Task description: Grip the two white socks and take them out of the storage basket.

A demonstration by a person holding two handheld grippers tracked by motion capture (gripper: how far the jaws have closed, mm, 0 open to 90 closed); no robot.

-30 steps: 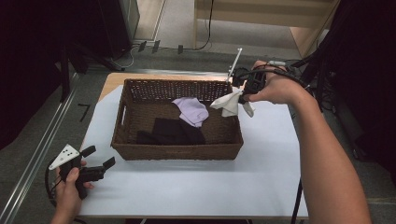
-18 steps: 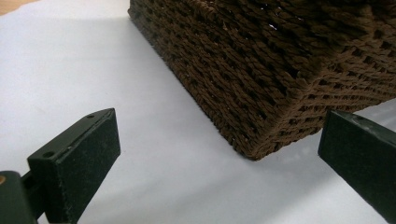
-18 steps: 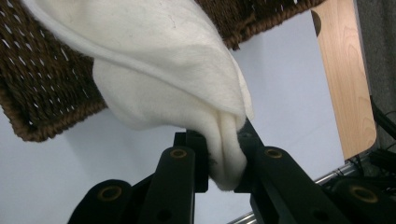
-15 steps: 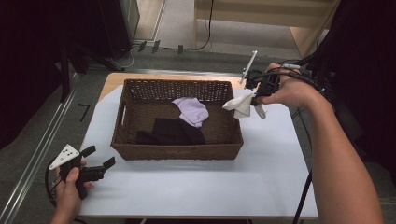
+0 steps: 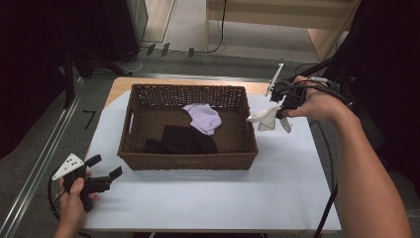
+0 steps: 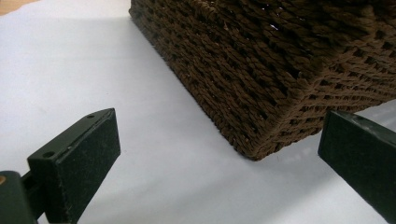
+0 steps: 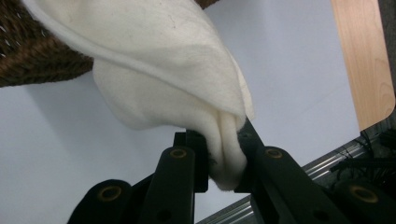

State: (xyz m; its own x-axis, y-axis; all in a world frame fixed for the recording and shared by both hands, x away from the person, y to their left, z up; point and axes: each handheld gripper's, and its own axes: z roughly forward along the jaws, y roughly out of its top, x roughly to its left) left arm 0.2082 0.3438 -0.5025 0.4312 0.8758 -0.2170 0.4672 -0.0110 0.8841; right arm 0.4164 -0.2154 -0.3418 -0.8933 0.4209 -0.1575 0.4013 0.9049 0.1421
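Note:
A brown woven basket (image 5: pixel 188 161) stands on the white table top (image 5: pixel 297 173). A pale purple cloth (image 5: pixel 203 116) and a black cloth (image 5: pixel 183 140) lie in it. Just past the basket's right wall, my right gripper (image 5: pixel 283 110) is shut on a white cloth (image 5: pixel 267 119), which hangs above the table. In the right gripper view that white cloth (image 7: pixel 168 70) bunches between the jaws of my right gripper (image 7: pixel 224 158). My left gripper (image 5: pixel 104 166) is open near the basket's front left corner (image 6: pixel 280 70), with nothing between its pads (image 6: pixel 88 158).
The white sheet covers a wooden table whose bare edge (image 7: pixel 364 60) shows at the far side. Cables trail from both grippers. Dark floor with metal rails (image 5: pixel 34 168) runs along the left. Bare white surface lies in front of the basket and to its right.
My right gripper has carried the white cloth to the right and a little down, from the basket's right rim to over the table. The left gripper has kept still.

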